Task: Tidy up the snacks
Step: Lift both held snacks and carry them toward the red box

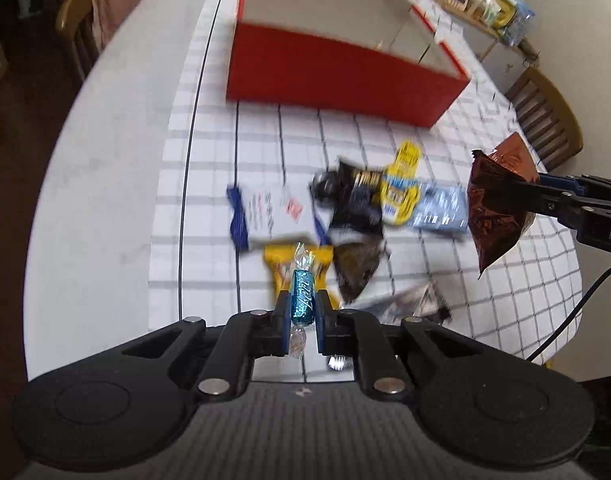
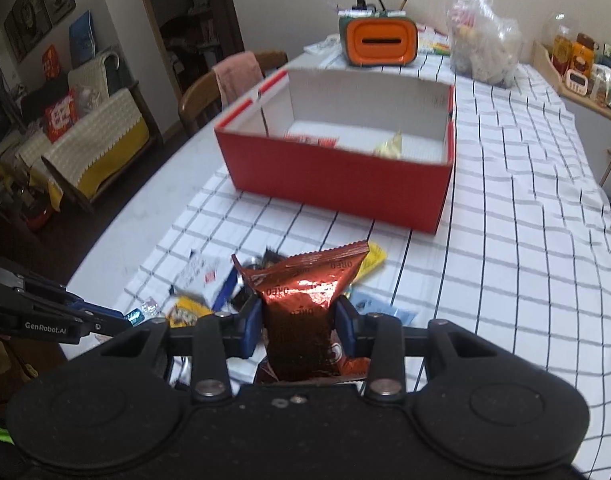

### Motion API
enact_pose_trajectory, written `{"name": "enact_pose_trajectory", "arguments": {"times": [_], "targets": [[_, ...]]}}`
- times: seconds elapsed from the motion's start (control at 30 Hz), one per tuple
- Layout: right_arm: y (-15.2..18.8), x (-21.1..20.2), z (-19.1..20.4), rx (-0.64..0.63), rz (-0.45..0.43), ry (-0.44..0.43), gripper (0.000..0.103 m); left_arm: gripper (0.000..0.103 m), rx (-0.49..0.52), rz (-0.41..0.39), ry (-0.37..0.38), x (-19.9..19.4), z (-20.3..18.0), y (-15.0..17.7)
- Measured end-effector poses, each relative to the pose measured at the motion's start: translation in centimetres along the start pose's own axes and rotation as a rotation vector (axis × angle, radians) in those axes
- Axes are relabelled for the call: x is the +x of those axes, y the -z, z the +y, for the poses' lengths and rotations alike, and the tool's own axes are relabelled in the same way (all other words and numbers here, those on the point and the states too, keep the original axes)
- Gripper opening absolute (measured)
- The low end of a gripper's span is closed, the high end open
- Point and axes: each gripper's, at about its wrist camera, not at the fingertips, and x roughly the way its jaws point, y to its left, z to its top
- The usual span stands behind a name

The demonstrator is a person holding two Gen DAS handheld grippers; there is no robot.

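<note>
My left gripper (image 1: 303, 304) is shut on a small blue wrapped candy (image 1: 302, 297), held above the table. My right gripper (image 2: 299, 312) is shut on a shiny red-brown Oreo snack bag (image 2: 305, 300), also lifted; the same bag (image 1: 495, 208) hangs at the right of the left wrist view. A pile of loose snacks (image 1: 369, 204) lies on the checked cloth below both grippers: yellow, black, white and pale blue packets. A red box (image 2: 337, 176) with a white inside stands open beyond the pile, with a yellowish packet (image 2: 390, 145) and a red-and-white packet in it.
An orange and green container (image 2: 379, 42), a lamp and a clear plastic bag (image 2: 483, 44) stand behind the box. Wooden chairs (image 1: 547, 116) flank the table. A shelf with jars (image 2: 577, 64) is at the far right. A black cable (image 1: 197, 136) runs along the table's left side.
</note>
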Motion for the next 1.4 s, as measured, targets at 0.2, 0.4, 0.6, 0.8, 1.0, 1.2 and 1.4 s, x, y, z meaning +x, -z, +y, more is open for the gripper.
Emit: {"name": "enact_pose_trajectory", "arguments": {"times": [0.2, 0.4, 0.6, 0.8, 1.0, 1.2, 1.4], "targets": [[-3.0, -0.8, -0.9, -0.01, -0.056, 0.016, 0.038, 0.012, 0.035, -0.089, -0.028, -1.4, -1.3, -3.9], [-6.8, -0.6, -2.6, -0.016, -0.101, 0.044, 0.037, 0.011, 0.049, -0.169, -0.062, -2.2, -2.3, -8.8], [-10.8, 0.0, -4.8, -0.005, -0.143, 0.063, 0.036, 0.012, 0.042, -0.224, -0.085, -1.7, -2.8, -13.6], [-11.8, 1.9, -6.2, -0.05, -0.102, 0.045, 0.036, 0.012, 0.021, -0.218, -0.096, -0.2, -2.8, -15.5], [-8.7, 4.1, -10.2, -0.012, -0.001, 0.05, 0.038, 0.012, 0.009, -0.182, -0.07, 1.3, -3.5, -15.0], [-6.2, 7.2, -11.6, -0.045, 0.115, 0.03, 0.054, 0.012, 0.015, -0.144, -0.054, 2.5, -4.3, -14.4], [-5.2, 10.2, -11.6, -0.098, 0.165, 0.077, 0.081, 0.012, 0.012, -0.13, -0.047, 3.1, -4.7, -14.1]]}}
